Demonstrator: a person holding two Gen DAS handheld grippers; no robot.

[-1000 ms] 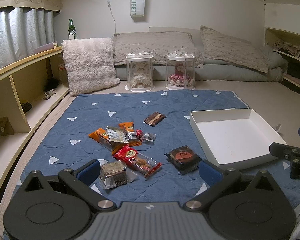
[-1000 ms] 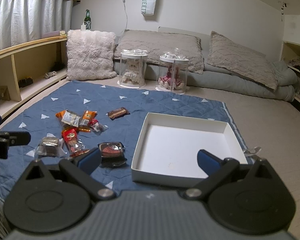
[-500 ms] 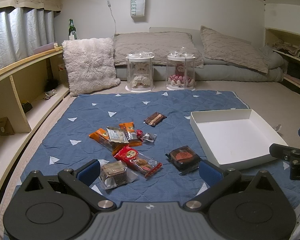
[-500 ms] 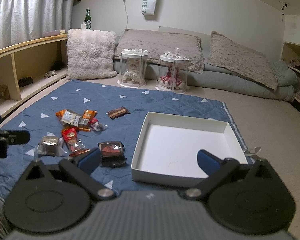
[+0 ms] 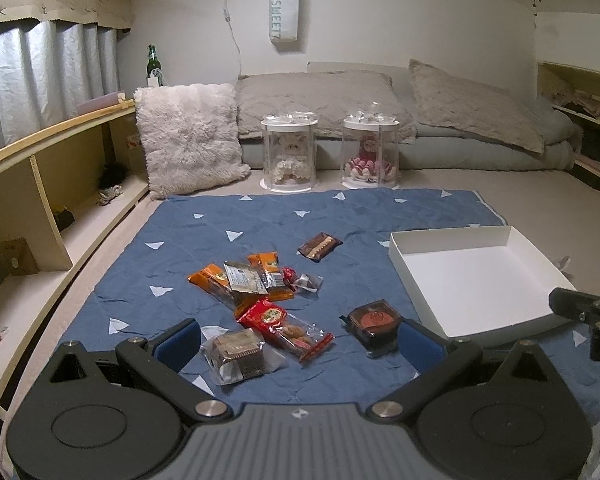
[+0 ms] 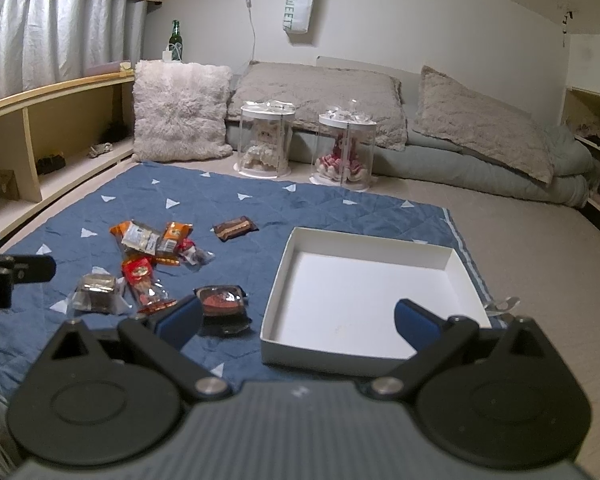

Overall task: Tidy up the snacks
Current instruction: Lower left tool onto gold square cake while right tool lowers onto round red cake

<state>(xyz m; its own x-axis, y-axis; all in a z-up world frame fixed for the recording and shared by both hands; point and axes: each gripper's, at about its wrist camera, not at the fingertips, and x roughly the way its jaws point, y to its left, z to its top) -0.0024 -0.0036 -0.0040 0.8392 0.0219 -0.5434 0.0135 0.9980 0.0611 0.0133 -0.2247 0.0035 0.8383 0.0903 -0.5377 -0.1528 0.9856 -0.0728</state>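
Several wrapped snacks lie on a blue quilted mat (image 5: 340, 216): orange packets (image 5: 240, 276), a red packet (image 5: 286, 328), a clear-wrapped brown cake (image 5: 238, 354), a dark round snack (image 5: 374, 320) and a brown bar (image 5: 320, 246). A white box (image 5: 472, 280) stands empty at the right; it also shows in the right wrist view (image 6: 372, 284). My left gripper (image 5: 298, 346) is open and empty, held above the nearest snacks. My right gripper (image 6: 298, 322) is open and empty, over the box's near left corner, with the dark round snack (image 6: 222, 300) by its left finger.
Two clear cylinders with dolls (image 5: 290, 152) (image 5: 370, 152) stand beyond the mat. A fluffy cushion (image 5: 188, 138) leans at the back left, with bedding (image 5: 440, 120) behind. A wooden shelf (image 5: 40, 184) runs along the left side. Bare beige floor (image 6: 540, 248) lies right of the mat.
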